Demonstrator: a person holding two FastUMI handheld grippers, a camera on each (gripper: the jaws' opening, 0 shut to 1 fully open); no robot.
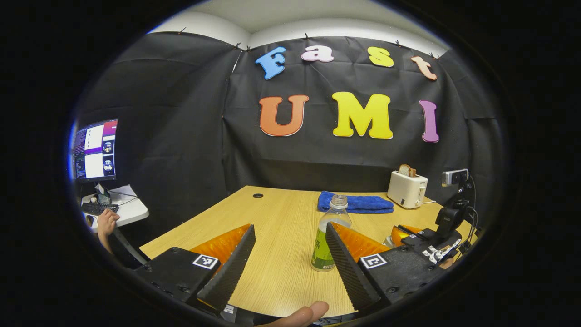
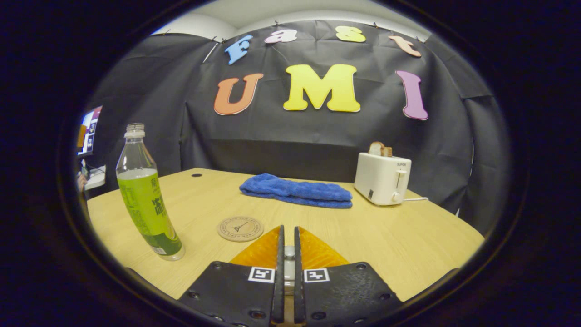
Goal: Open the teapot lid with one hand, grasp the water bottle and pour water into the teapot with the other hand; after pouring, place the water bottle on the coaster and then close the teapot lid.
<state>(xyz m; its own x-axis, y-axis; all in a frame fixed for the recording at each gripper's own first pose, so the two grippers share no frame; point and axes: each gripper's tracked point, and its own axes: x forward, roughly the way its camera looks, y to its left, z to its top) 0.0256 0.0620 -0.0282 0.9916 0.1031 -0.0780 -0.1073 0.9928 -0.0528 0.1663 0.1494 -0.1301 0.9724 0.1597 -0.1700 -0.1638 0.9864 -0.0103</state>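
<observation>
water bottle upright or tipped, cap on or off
Upright and uncapped. The water bottle stands on its base on the table, apart from the coaster, and its neck ends in an open mouth.

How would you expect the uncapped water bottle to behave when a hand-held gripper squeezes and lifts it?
The water bottle stands tall and narrow, so a sideways nudge would probably tip it. With no cap, a tilt would likely spill. Its thin clear wall may flex under a squeeze, and the liquid filling much of it probably makes it fairly heavy.

A clear, glossy plastic bottle (image 2: 146, 195) stands on a matt wood-grain table (image 2: 408, 240) beside a round wooden coaster (image 2: 240, 228), a plush blue cloth (image 2: 297, 190) and a smooth white toaster (image 2: 382, 178).
</observation>
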